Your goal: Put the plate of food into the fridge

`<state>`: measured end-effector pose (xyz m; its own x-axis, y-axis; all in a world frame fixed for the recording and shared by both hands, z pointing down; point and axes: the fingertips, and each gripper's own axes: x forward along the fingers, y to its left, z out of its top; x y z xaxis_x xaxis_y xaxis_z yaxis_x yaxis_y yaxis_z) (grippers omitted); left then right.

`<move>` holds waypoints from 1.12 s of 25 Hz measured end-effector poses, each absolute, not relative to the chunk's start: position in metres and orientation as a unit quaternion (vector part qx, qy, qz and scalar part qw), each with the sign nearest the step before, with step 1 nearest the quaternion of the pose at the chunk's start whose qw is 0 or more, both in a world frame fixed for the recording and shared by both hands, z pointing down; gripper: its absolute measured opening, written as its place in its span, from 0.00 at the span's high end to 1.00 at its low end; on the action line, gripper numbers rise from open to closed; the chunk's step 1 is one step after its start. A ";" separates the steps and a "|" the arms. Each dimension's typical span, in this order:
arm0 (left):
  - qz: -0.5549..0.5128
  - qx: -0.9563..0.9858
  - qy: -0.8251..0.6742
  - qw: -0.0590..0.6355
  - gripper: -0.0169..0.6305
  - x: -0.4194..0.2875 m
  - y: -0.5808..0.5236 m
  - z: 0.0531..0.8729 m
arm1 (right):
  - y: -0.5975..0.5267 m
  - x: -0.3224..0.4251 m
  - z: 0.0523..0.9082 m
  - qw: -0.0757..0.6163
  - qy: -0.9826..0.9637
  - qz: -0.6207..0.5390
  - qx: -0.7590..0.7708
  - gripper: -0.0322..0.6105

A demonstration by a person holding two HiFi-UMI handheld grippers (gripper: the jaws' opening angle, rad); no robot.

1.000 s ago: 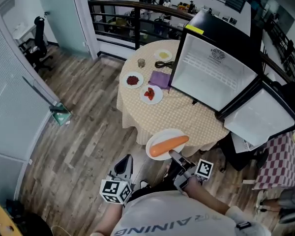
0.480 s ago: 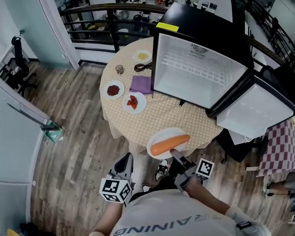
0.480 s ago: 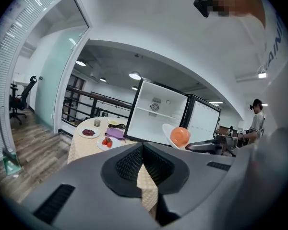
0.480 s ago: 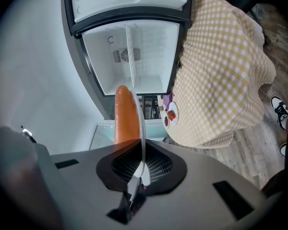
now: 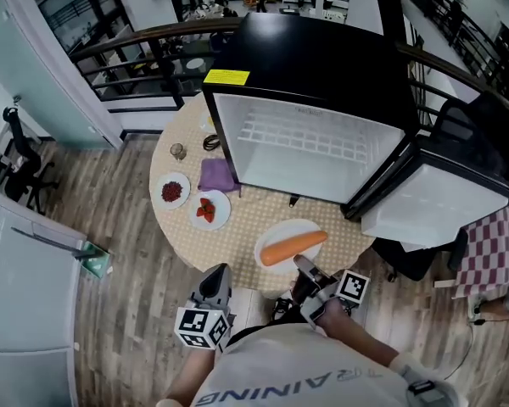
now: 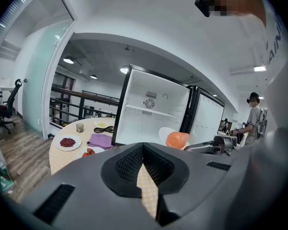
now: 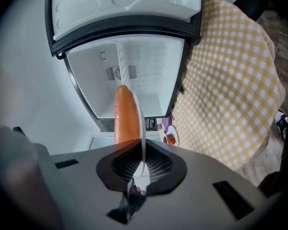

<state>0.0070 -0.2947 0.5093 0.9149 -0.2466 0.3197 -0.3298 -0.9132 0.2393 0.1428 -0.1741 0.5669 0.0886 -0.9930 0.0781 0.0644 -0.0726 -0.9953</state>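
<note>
Pinches the plate (image 7: 141, 128) by its near rim in the right gripper's (image 7: 143, 163) nearly closed jaws, with a carrot (image 7: 126, 114) on it just ahead. Points those jaws into the open fridge (image 7: 149, 66) beyond. Holds the left gripper's (image 6: 143, 147) jaws together, empty, table (image 6: 57, 157) ahead.

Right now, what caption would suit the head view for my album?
Right gripper holds a plate bearing a carrot before the open fridge on the table.
</note>
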 end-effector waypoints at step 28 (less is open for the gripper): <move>0.159 0.971 -0.097 0.150 0.96 0.064 -0.359 0.526 | -0.252 0.269 0.618 0.571 0.304 -0.461 -0.608 0.90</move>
<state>0.0642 -0.3590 0.5258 0.9305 -0.1403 0.3384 -0.2356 -0.9365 0.2596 0.2691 -0.2518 0.6182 0.3911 -0.8954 0.2128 0.1564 -0.1632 -0.9741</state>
